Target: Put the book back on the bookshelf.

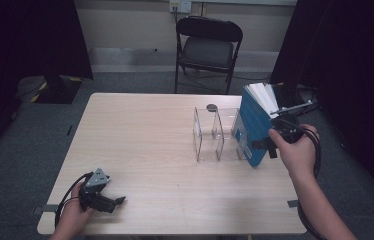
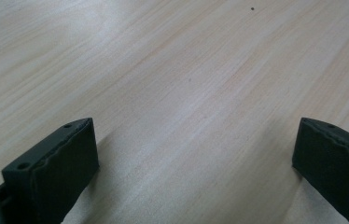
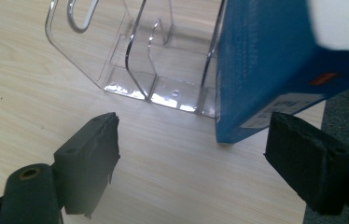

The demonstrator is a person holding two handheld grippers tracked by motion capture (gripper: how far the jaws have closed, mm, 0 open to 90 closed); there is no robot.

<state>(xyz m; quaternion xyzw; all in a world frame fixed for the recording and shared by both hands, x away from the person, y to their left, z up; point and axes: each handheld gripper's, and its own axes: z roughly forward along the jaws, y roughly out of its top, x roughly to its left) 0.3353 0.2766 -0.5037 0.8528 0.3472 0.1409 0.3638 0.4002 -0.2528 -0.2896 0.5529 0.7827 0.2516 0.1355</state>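
Blue book at the right end of the clear divider rack, both tools open.

From the left: our left tool [image 1: 117, 202] rests low on the worktop [image 1: 140, 150] near its front left corner, jaws spread wide over bare wood grain with nothing between them. Mid-right stands the clear rack [image 1: 215, 134]. Against its right end leans the blue book [image 1: 255, 131], upright but tilted, white page edges fanned at the top. Our right tool [image 3: 191, 158] sits beside it, jaws apart, holding nothing. The right gripper view adds a white label and small orange mark near the book's lower corner, which touches the wood.
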